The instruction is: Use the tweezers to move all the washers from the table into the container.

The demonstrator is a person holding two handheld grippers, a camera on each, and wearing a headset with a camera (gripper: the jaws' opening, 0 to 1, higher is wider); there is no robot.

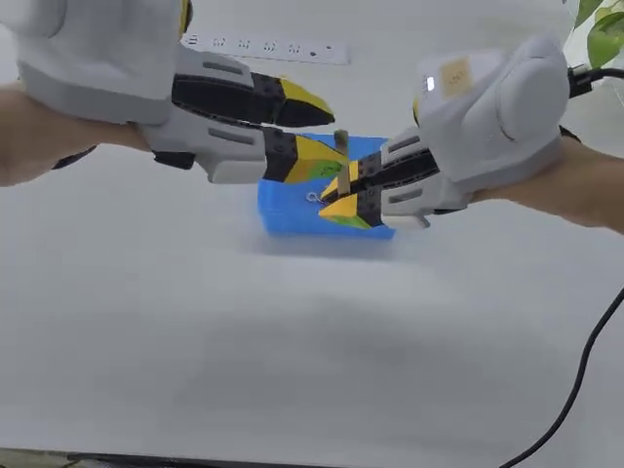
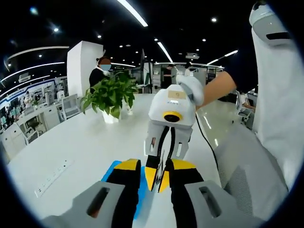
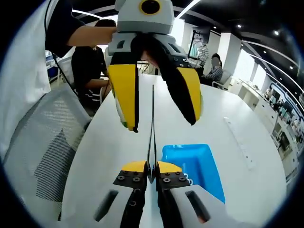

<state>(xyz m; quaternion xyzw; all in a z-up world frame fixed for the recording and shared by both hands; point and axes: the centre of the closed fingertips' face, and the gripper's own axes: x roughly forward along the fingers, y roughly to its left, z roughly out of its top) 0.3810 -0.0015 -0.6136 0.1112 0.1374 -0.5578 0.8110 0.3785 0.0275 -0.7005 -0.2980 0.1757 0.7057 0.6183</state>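
since the washer [image 1: 314, 198] is light, thin and slippery, pinch its rim. head view: it seems to hang, tiny, over the blue container [image 1: 283, 219]. left gripper view: your left gripper [image 2: 156, 165] gapes wide. right gripper view: your right gripper [image 3: 147, 170] clamps the tweezers [image 3: 152, 118]; container contents unclear.

White table [image 1: 292, 370], potted plant [image 2: 111, 95], ceiling light strips [image 2: 133, 13]; perhaps an open office.

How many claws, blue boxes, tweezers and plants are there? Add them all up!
Claws: 2, the left claw and the right claw
Blue box: 1
Tweezers: 1
Plant: 1
Total: 5
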